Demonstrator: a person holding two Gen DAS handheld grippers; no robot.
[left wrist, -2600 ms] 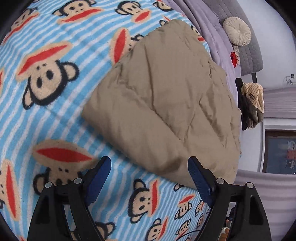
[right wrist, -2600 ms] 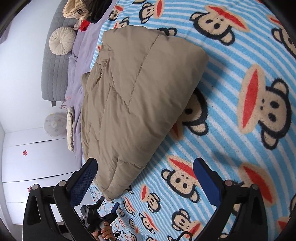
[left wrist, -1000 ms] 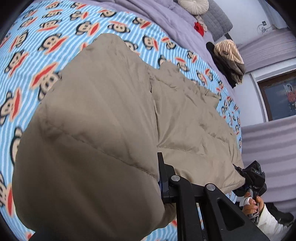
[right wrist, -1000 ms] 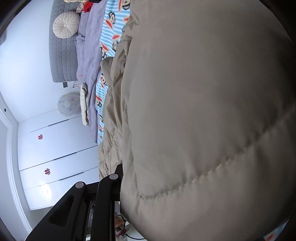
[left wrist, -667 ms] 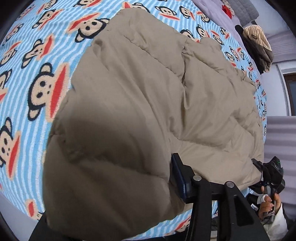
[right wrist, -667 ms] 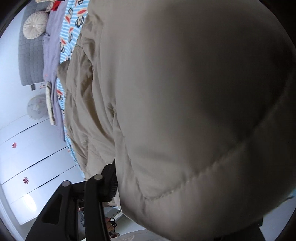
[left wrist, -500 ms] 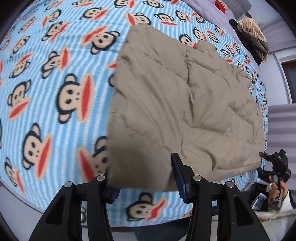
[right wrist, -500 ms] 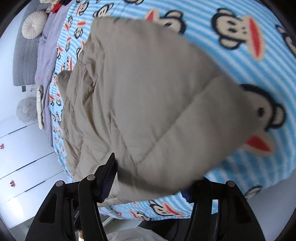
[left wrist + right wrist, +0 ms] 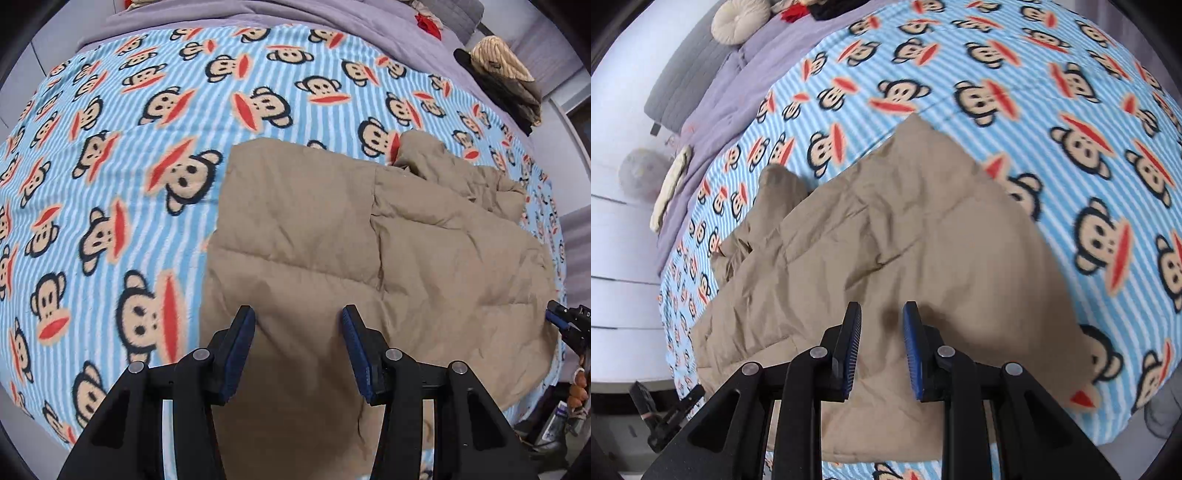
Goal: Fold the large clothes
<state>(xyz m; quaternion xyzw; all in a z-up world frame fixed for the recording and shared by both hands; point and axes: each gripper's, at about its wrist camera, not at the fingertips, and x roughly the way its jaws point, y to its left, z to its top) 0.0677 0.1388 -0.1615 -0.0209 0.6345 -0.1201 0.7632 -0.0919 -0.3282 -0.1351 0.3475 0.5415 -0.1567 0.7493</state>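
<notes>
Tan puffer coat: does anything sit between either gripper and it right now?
Nothing visible does. The left gripper is open directly over the near edge of the tan puffer coat, and the right gripper is also open just above the same fabric. The coat lies on the monkey-print blanket with nothing on top.

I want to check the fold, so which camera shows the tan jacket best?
The left wrist view: the tan jacket lies sharp, its quilting seams and bunched far end clear. The right wrist view shows the tan jacket too, but motion-blurred along its right edge.
</notes>
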